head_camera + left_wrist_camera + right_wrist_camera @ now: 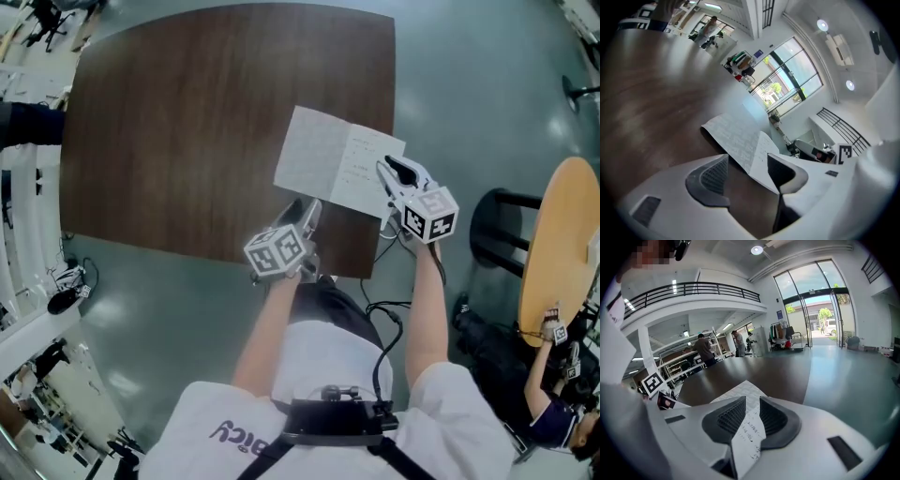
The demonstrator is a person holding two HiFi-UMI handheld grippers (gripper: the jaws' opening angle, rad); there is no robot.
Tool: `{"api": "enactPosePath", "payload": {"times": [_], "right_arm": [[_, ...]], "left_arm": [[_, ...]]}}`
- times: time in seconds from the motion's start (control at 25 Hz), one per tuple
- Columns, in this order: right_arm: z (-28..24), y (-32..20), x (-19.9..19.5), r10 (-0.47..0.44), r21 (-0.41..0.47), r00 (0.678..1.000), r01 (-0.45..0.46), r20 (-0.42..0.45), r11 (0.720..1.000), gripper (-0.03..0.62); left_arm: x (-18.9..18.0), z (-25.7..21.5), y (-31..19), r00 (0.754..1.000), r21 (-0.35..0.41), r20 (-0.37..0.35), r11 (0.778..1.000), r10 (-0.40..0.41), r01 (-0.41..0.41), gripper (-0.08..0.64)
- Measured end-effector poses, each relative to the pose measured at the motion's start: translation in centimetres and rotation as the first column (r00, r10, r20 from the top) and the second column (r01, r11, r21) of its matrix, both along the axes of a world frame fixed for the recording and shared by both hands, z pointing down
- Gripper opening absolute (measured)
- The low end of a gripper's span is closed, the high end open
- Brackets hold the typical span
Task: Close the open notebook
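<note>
The open notebook [340, 160] lies with white, handwritten pages on the dark brown table [187, 122], near its front right corner. My right gripper [390, 174] is shut on the outer edge of the right-hand page; in the right gripper view that page [749, 434] runs between the ribbed pads [732, 417], slightly lifted. My left gripper [309, 212] is open just short of the notebook's near edge, close to the table's front edge. In the left gripper view its jaws [747, 176] stand apart over bare wood, with the notebook [736, 136] lying beyond them, untouched.
The table's front edge [234, 255] runs right under the left gripper. A round light-wood table [562, 244] and a black chair [497, 230] stand on the grey floor at the right, with another person [553, 412] beside them. White shelving [28, 206] lines the left.
</note>
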State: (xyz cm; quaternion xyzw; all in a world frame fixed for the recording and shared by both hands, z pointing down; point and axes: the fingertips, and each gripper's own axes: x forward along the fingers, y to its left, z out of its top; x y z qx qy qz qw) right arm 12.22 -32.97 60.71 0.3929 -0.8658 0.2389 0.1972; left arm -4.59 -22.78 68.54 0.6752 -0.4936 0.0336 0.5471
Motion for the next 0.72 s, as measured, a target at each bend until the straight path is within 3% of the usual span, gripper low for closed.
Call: {"api": "enactPosePath", "payload": {"times": [0.08,0.24,0.44,0.72], "right_arm": [[-0.1,-0.2,-0.3,0.0,0.002,1.0,0.0,0.001,1.0,0.08],[-0.3,-0.3,-0.5,0.003,0.004,1.0,-0.003,0.004,1.0,0.08],[-0.9,0.1,-0.3,0.01,0.004,1.0,-0.01,0.0,1.0,0.08],[-1.2,1.1,1.7,0.044,0.006,0.999,-0.044,-0.008,0.999,0.08]], "left_arm": [[-0.8,0.4,-0.3,0.998,-0.013,-0.043,0.999,-0.049,0.048,0.259],[-1.2,0.1,-1.7,0.986,-0.01,-0.132,0.995,-0.101,0.101,0.262],[-1.0,1.2,-2.2,0.966,-0.058,-0.207,0.988,-0.152,0.143,0.261],[-0.9,1.5,-3.4,0.933,-0.077,-0.277,0.974,-0.228,0.215,0.261]]}}
